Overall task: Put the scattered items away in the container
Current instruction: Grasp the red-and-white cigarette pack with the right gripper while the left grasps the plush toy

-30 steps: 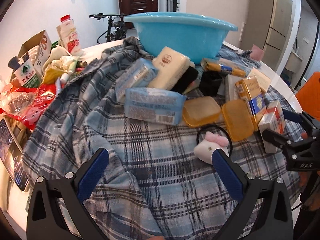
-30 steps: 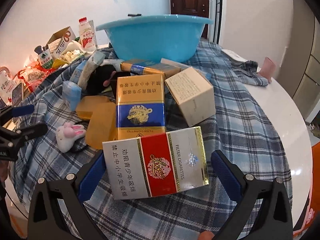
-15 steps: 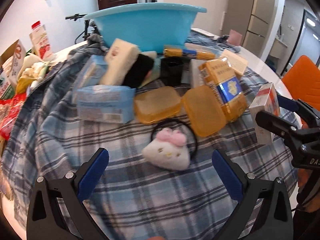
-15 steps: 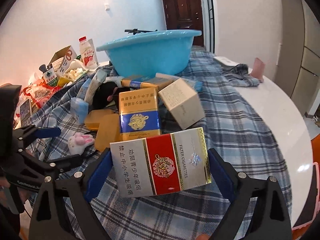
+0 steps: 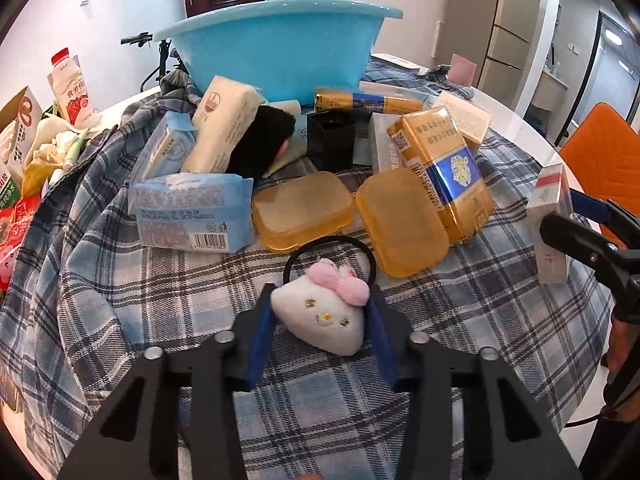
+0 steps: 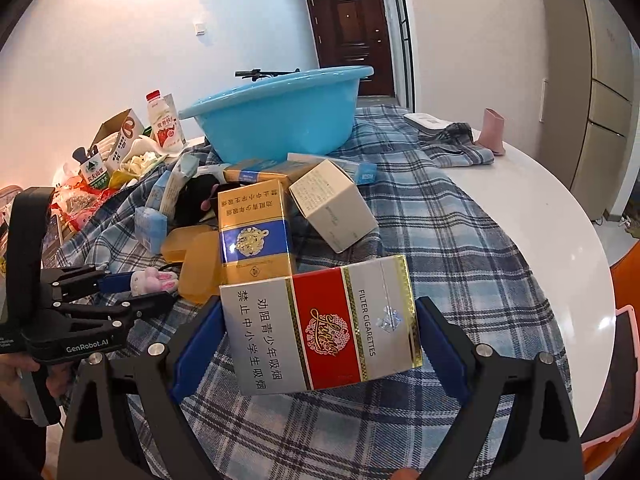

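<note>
A blue basin (image 5: 280,52) stands at the back of the plaid cloth; it also shows in the right wrist view (image 6: 280,116). My left gripper (image 5: 320,320) is shut on a white plush cat hair tie (image 5: 324,312) with a pink bow and a black elastic loop. My right gripper (image 6: 320,332) is shut on a red and silver cigarette carton (image 6: 324,328) and holds it above the cloth. The carton also shows in the left wrist view (image 5: 550,220). The left gripper shows in the right wrist view (image 6: 132,288).
Between me and the basin lie a gold and blue carton (image 5: 444,172), two amber cases (image 5: 304,210), tissue packs (image 5: 188,210), a beige pack (image 5: 224,128) and a white box (image 6: 332,204). Milk cartons and snacks (image 5: 68,92) crowd the left. An orange chair (image 5: 600,152) stands right.
My left gripper moved forward and closed on the plush cat hair tie. My right gripper closed on the red and silver carton and lifted it a little.
</note>
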The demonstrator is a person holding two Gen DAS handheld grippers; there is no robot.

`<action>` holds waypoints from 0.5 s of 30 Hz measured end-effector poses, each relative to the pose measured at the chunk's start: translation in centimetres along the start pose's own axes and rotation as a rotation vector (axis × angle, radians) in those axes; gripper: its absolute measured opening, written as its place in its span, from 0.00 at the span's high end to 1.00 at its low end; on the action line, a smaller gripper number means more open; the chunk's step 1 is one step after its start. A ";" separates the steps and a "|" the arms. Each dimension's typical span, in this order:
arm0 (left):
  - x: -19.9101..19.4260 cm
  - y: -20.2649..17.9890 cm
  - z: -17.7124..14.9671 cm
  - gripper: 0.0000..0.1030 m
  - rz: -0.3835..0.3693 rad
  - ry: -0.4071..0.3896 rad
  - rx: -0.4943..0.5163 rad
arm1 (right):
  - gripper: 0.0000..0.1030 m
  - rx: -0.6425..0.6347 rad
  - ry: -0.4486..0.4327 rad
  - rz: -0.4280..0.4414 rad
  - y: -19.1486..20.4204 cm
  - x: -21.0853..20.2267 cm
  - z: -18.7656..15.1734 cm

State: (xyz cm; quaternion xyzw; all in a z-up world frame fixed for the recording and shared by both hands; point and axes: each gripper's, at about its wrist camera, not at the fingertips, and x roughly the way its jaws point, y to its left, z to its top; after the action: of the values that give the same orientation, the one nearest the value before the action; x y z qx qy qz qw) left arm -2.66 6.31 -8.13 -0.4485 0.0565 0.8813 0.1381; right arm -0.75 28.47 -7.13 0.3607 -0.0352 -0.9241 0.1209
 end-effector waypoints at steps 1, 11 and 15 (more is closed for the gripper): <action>-0.1 0.0 0.0 0.64 -0.001 0.000 -0.001 | 0.09 -0.001 0.000 0.000 0.0 0.0 0.0; -2.7 0.6 0.0 0.65 0.001 -0.058 -0.014 | 0.09 -0.009 -0.003 0.002 0.5 0.0 0.0; -3.7 0.6 0.3 0.65 0.010 -0.085 -0.010 | 0.09 -0.007 -0.019 0.013 1.1 -0.4 0.4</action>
State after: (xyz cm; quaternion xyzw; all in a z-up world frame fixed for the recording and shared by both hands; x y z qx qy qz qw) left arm -0.97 5.06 -4.96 -0.4108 0.0485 0.9005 0.1339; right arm -0.54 27.44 -6.43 0.3512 -0.0356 -0.9269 0.1279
